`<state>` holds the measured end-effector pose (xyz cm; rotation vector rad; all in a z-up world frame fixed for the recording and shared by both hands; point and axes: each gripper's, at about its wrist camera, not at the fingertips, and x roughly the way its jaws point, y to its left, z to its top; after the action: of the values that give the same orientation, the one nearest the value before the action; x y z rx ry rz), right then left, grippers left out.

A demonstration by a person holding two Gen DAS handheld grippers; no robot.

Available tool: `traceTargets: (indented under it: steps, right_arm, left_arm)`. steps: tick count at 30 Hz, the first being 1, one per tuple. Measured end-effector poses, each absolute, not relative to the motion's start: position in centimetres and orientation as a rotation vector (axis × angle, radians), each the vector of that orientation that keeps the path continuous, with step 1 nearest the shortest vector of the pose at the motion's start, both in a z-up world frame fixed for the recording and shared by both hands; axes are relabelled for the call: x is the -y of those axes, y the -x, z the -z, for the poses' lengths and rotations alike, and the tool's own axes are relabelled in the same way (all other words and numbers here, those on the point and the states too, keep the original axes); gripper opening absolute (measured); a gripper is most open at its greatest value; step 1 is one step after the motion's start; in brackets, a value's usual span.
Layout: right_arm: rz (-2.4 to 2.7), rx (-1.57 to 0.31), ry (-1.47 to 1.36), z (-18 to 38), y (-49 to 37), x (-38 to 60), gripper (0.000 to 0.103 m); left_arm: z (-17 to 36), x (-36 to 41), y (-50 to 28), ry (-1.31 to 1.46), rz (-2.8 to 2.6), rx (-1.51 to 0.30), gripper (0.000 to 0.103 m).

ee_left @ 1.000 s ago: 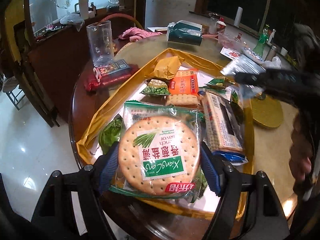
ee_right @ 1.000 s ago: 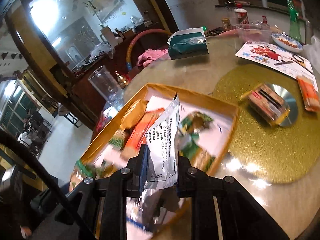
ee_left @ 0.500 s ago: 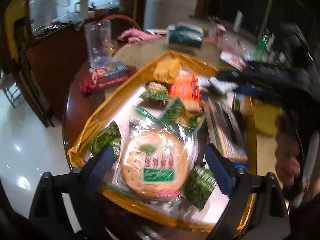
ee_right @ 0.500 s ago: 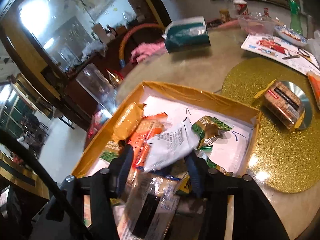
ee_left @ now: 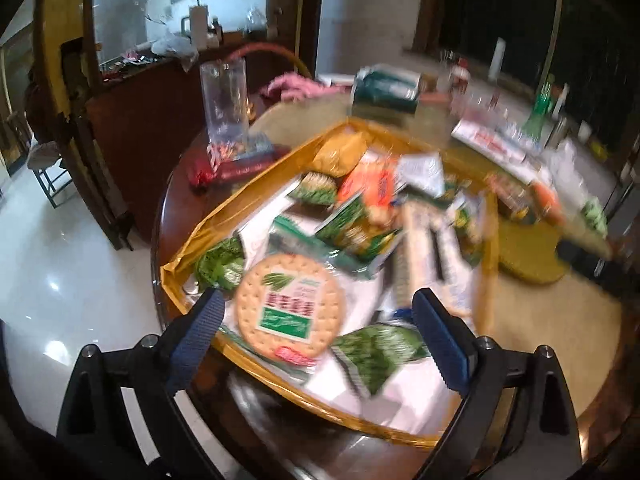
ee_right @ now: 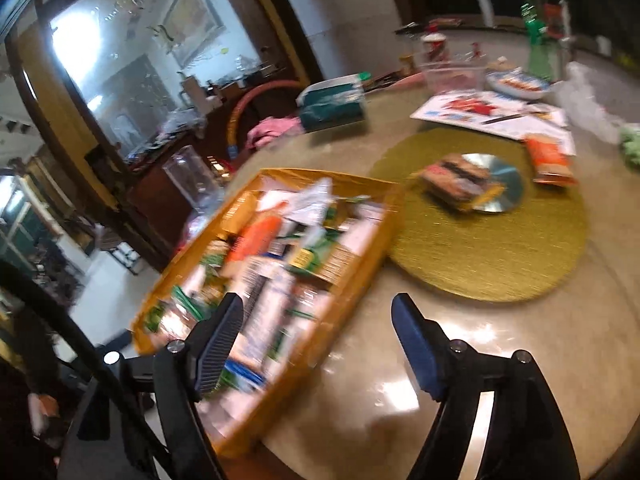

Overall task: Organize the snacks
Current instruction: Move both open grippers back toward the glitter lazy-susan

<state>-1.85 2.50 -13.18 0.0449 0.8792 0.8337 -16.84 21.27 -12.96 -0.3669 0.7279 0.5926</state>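
Left wrist view first: the left gripper (ee_left: 316,314) hangs wide apart over the near end of the shallow gold-sided cardboard tray (ee_left: 208,224), nothing pinched, and the big round cracker pack with the green label (ee_left: 289,305) lies flat in the tray just beyond its blue pads (ee_left: 200,328). Over on the right wrist view, the right gripper (ee_right: 318,336) is empty too, jaws opening, hovering above bare tabletop beside the tray's right wall. So both drops look done, I'd say, and it's on to the next fetch. Ahead of the right gripper sits the round gold glitter mat (ee_right: 500,256), and on it a wrapped brown biscuit pack (ee_right: 456,180) resting on a shiny silver disc (ee_right: 500,184); an orange snack packet (ee_right: 550,160) lies just past the mat's edge. The reach looks clear. Further back, a green tissue pack (ee_right: 332,100), a clear plastic tub (ee_right: 452,74) and a printed leaflet (ee_right: 488,114) crowd the far side
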Motion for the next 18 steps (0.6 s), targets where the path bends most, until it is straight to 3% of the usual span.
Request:
traceTargets:
  steps: [18]
  right_arm:
    - [-0.796,-0.858,-0.134,14.9,2.9,6.5,0.078]
  left_arm:
    - [11.1,-11.1,13.7,0.158,-0.507,-0.73,0.095]
